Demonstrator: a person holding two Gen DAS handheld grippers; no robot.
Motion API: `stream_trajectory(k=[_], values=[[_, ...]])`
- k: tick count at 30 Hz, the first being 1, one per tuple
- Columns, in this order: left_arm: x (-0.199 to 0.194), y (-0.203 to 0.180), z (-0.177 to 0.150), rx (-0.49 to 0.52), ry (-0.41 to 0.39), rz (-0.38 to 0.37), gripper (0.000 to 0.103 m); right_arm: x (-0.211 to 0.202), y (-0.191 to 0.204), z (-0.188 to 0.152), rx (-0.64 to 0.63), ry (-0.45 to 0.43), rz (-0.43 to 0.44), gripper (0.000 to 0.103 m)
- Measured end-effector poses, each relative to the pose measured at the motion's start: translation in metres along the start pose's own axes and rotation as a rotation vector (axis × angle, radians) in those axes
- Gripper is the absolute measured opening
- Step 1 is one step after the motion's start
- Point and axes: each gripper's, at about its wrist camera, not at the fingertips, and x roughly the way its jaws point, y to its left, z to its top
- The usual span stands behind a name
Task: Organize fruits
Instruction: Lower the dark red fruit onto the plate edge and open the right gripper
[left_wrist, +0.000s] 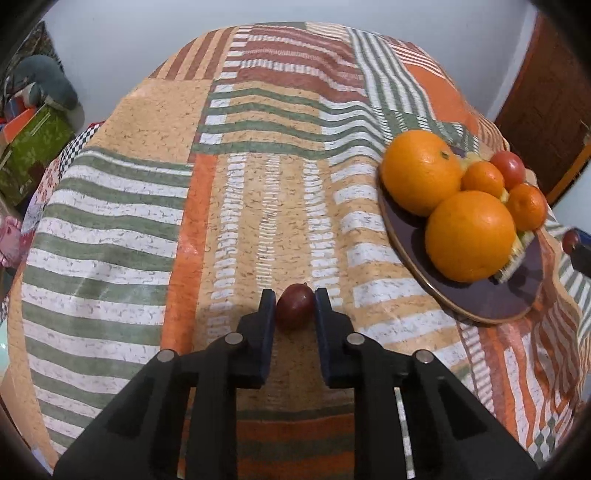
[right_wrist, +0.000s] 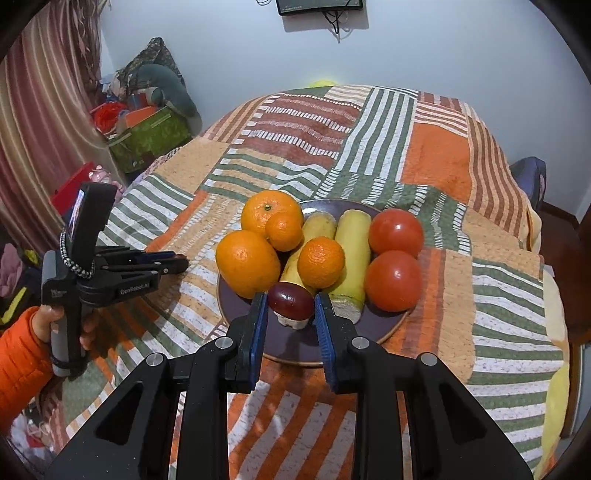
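On the round dark purple plate with a tan rim (right_wrist: 373, 332) lie nine pieces, counted from the right wrist view: two large oranges (right_wrist: 246, 263), two small tangerines (right_wrist: 320, 263), two red tomatoes (right_wrist: 392, 280), two pale yellow bananas with cut ends (right_wrist: 352, 254), plus one dark red grape-like fruit (right_wrist: 290, 300) held just above the plate's near part. A second dark red oval fruit (left_wrist: 294, 305) sits off the plate on the patchwork tablecloth of orange, green and white stripes (left_wrist: 147, 206), so there are two of these small fruits in all. Both are glossy, smooth and deep maroon; the one on the cloth shows a tiny stem tip at its far end, and the one over the plate carries a bright highlight. The left gripper (left_wrist: 294, 299) has its black fingers pressed against either side of the fruit on the cloth, which rests well to the left of the plate. The right gripper (right_wrist: 290, 302), with blue pads (right_wrist: 258, 332), is clamped on the other fruit in front of the bananas. Seen from the right wrist view, the left tool's body bears the readable lettering "GenRobot.AI"; a smaller label on its handle is too small to read.
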Motion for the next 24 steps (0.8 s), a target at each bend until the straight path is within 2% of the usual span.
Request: stream_trajectory(k=[12,20,24], values=[[-0.06,-0.068,-0.008,0.135,-0.087,-0.125,0.021,-0.007,-0.006,-0.009,0.004,0.007,-0.009,0.024],[-0.046,-0.109,0.0,0.173,-0.055,-0.184,0.021,0.009,-0.003,-0.015,-0.01,0.056,0.01,0.024],[-0.037,-0.12,0.002,0.188,-0.056,-0.172,0.021,0.016,-0.004,-0.015,-0.007,0.061,0.017,0.024]])
